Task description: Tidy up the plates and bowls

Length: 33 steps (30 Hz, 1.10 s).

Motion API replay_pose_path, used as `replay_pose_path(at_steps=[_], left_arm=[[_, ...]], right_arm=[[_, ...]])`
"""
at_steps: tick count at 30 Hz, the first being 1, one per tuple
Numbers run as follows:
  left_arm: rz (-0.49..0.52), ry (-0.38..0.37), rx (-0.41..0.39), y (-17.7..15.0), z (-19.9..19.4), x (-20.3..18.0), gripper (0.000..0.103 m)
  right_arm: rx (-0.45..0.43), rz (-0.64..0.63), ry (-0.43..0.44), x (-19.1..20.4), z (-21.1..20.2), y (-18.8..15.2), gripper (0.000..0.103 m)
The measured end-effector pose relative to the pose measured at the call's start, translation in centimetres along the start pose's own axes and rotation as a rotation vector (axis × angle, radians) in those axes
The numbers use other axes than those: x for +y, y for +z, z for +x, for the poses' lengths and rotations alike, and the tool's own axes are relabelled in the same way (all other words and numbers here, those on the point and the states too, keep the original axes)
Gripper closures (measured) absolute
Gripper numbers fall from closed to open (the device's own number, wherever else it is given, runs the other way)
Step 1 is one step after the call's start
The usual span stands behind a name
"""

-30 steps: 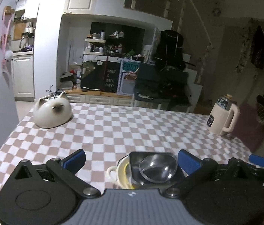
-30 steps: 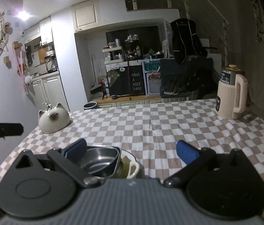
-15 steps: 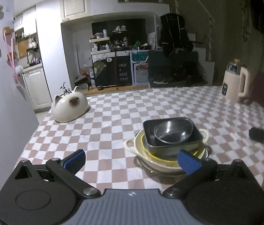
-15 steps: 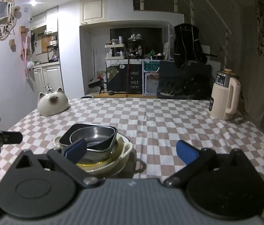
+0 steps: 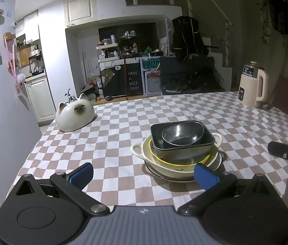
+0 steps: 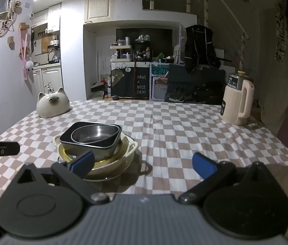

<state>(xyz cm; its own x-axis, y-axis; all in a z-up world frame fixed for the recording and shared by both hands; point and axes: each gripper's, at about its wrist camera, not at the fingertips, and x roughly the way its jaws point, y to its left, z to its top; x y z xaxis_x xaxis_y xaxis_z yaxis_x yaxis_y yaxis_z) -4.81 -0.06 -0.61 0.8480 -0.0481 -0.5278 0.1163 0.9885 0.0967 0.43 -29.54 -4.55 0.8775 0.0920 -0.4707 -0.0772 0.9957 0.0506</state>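
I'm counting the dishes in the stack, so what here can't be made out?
- Bottom plate, left wrist view: only its rim shows under the cream bowl.
- Yellow-rimmed bowl, right wrist view: mostly hidden by the black dish and a blue pad.
- Any dishes nested lower: hidden.

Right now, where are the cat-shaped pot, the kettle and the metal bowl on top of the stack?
cat-shaped pot (image 5: pixel 75 116), left wrist view, its face.
kettle (image 6: pixel 233 104), right wrist view, its body.
metal bowl (image 5: pixel 181 135), left wrist view, its inside.

The bottom plate (image 5: pixel 156 173) is showing only its rim under the stacked bowls; shelf clutter (image 6: pixel 130 50) behind the bench is staying too small to identify.
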Motion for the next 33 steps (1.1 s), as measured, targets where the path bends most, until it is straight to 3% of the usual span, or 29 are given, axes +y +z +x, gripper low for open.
replay_pose_path(at_steps=[33], left_arm=[[-0.033,-0.013,0.002,-0.9,-0.8,0.5,0.000]], right_arm=[[0.011,-0.039,0.047,0.6,-0.1,-0.2,0.001]])
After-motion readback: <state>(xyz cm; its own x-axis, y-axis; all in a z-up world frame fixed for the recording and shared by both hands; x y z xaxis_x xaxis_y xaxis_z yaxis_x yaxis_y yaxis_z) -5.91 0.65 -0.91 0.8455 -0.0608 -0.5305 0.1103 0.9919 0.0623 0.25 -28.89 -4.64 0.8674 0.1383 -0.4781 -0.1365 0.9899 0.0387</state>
